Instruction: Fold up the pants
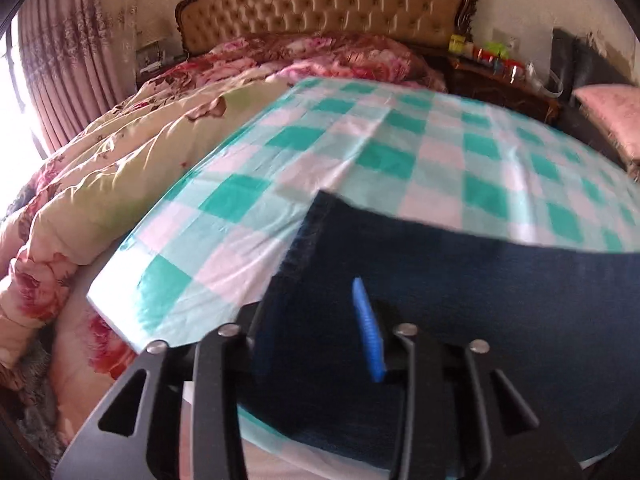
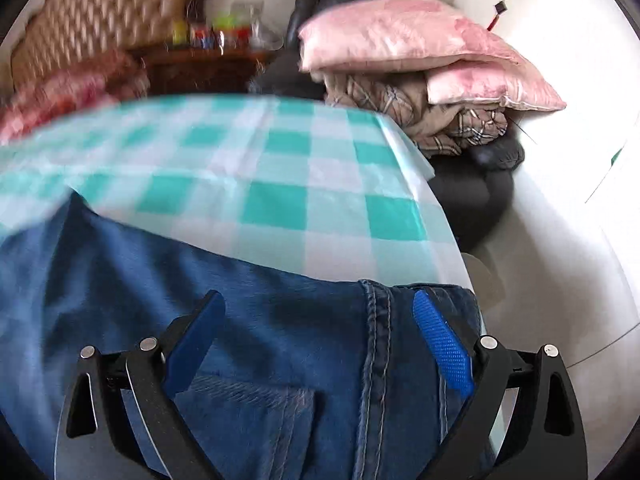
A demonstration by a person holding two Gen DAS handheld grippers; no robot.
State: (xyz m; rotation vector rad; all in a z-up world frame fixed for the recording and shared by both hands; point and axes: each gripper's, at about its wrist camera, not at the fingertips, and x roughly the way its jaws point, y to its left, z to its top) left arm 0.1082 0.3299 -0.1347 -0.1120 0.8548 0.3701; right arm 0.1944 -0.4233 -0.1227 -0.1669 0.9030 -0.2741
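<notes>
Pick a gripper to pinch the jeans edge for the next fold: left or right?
Right, probably. The right gripper is open astride the jeans' stitched seam near their edge. The left gripper sits over plain denim, one finger hidden.

— What do the left tongs [image 1: 316, 332] look like?

— Black linkage arms, flat and angular, with triangular cut-outs near their outer ends. Four round silver pivot pins sit along the tops of the arms. One blue ribbed pad [image 1: 368, 330] shows clearly on the right finger; the left pad is a blurred blue strip.

— And the right tongs [image 2: 320, 344]?

— The same build: matte black arms with slotted triangular openings and silver pins at the joints. Its pads [image 2: 444, 344] are bright blue with a fine dotted texture, long and tapered.

— Any skin or sleeve?

— None shows.
</notes>
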